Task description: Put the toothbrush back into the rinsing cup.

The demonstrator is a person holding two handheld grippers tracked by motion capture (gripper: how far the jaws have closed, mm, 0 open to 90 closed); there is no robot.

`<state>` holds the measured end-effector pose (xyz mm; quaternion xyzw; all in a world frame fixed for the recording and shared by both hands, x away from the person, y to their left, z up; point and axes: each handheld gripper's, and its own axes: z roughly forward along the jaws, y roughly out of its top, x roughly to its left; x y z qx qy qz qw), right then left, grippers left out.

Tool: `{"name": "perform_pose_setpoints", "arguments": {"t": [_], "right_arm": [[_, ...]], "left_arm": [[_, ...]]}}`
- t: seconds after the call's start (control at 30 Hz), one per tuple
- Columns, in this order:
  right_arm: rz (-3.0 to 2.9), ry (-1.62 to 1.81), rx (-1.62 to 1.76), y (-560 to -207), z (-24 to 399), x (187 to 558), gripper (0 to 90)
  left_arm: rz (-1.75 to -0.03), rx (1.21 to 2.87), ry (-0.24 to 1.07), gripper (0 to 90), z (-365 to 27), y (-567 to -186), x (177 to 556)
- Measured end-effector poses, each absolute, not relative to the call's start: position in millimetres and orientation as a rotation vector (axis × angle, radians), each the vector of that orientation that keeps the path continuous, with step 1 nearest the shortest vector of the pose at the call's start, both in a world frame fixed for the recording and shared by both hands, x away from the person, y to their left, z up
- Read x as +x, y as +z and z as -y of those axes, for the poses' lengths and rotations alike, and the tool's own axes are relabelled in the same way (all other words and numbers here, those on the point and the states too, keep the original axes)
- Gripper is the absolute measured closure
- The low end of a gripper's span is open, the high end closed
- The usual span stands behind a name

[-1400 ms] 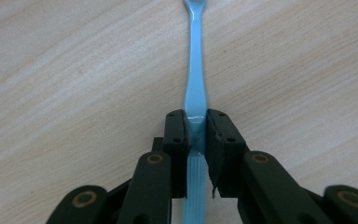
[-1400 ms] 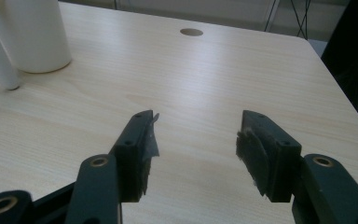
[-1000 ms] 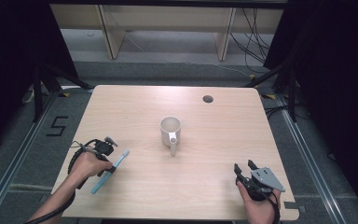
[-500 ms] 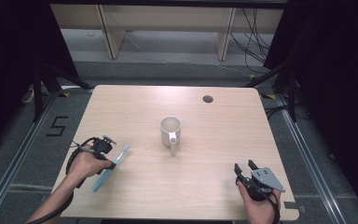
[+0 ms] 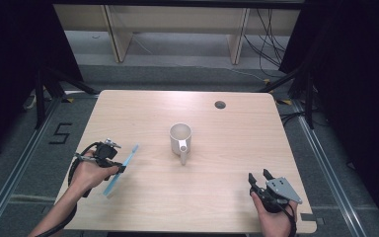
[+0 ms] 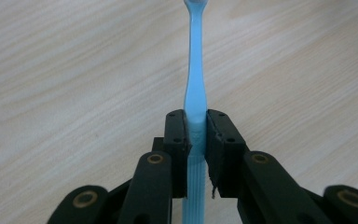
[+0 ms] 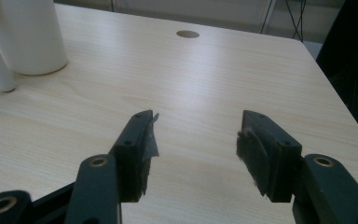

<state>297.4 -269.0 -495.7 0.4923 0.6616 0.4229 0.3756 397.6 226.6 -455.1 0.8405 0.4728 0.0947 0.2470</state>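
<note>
Left gripper: jaws clenched on the toothbrush, pinching the handle near its middle so the head points away, toward the mug.
Toothbrush: over the counter's left side, tilted, its low end at or just above the wood; I can't tell which.
Mug: upright mid-counter, mouth open, handle toward the person; likely where the brush is meant to stand.
Right gripper: jaws released and wide, nothing between them, parked near the right front corner, well apart from the mug, apparently waiting.
Hole: in the far counter, unused.
</note>
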Motion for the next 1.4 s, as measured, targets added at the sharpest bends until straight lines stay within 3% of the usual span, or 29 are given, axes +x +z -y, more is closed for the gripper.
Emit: {"name": "perform_pose_setpoints", "arguments": {"t": [0.93,1.4], "right_arm": [[-1.680,1.085,1.278,-494,270,296,46.0],[-1.678,1.086,1.287,-495,269,295,46.0]], "left_arm": [[-1.128,1.870,0.521,78.2,-228,-450,385],[-1.027,1.799,0.569,78.2,-221,-446,382]]}}
